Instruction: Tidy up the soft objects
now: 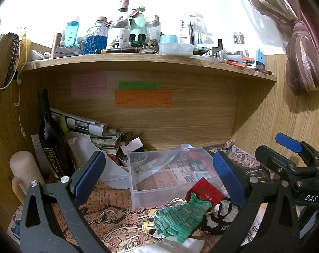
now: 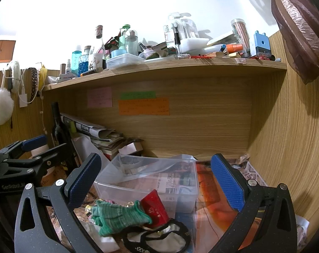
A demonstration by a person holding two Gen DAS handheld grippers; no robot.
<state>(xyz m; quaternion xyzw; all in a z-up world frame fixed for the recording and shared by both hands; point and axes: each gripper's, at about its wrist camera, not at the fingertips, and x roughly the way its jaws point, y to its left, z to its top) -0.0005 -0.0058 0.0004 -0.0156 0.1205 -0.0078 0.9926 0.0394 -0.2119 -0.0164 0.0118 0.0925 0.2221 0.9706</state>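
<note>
1. Hovering low over the table (image 1: 108, 202), the left hand-held gripper (image 1: 159, 174) has its blue pads spread wide and holds nothing; in its own view it fills the lower half of the frame.
2. The right hand-held gripper (image 2: 156, 182) is likewise released and empty, jaws wide apart. It also shows at the right edge of the left wrist view, so the two sit side by side.
3. Between both sets of fingers, at lower centre, lies the heap of soft things: a green knitted piece (image 2: 119, 216) on top, a red pouch (image 2: 156, 207) just behind and touching it, and a black-and-white fabric item (image 2: 159, 239) underneath at the bottom of the frame.
4. Just behind the heap stands a clear plastic box (image 1: 159, 168), open-topped and seemingly without soft items so far; I judge it the likely destination.
5. Further out, at left of frame, a dark wine bottle (image 1: 48, 135) stands upright beside a leaning pile of papers (image 1: 92, 130); a crowded shelf (image 1: 138, 60) runs across the upper frame.
6. Risks, as I see them: the pieces overlap, so pinching the green one could drag the pouch or the thin loops tangled beneath along with it. The light box may slide if nudged. The two grippers are near enough to collide, and a wide swing left could tip the bottle.
</note>
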